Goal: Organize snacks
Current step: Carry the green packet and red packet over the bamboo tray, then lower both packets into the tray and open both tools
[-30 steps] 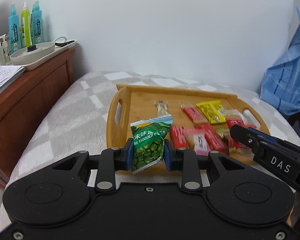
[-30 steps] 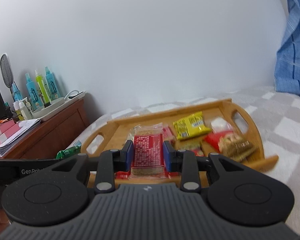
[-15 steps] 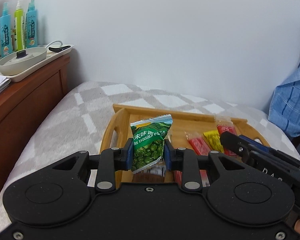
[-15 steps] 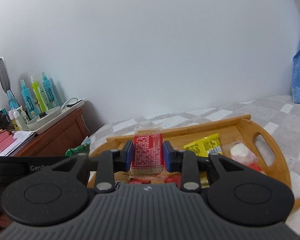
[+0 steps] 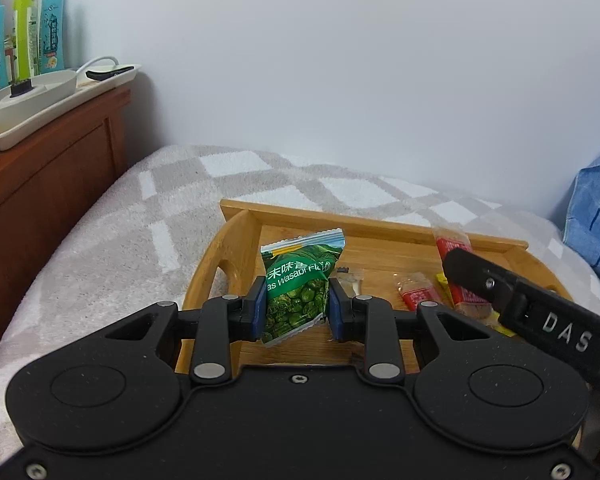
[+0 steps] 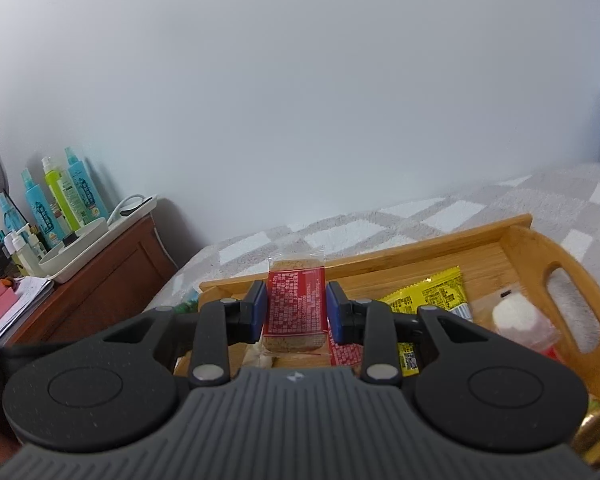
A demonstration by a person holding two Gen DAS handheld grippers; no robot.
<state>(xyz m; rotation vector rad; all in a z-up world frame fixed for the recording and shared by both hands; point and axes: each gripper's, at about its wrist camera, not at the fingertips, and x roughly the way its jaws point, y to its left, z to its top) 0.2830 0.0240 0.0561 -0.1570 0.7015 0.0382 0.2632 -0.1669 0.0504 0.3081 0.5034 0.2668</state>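
My left gripper (image 5: 298, 304) is shut on a green wasabi pea packet (image 5: 296, 286), held upright over the left end of the bamboo tray (image 5: 236, 236). My right gripper (image 6: 296, 308) is shut on a red cracker packet (image 6: 295, 306), also above the tray (image 6: 556, 256). In the left wrist view the right gripper (image 5: 472, 276) reaches in from the right with the same red packet (image 5: 454, 246) sticking up from it. On the tray floor lie a red packet (image 5: 418, 296), a clear-wrapped snack (image 5: 352, 282), a yellow packet (image 6: 432, 294) and a white sweet (image 6: 514, 316).
The tray rests on a grey and white checked blanket (image 5: 148, 240). A wooden cabinet (image 5: 48, 184) stands to the left with spray bottles (image 5: 20, 28), a white dish (image 5: 32, 92) and a power strip on top. Blue striped cloth (image 5: 596, 216) hangs at the right.
Both grippers have moved toward the tray's left, far part, each keeping its packet. Most of the snacks on the tray have slid out of the left wrist view.
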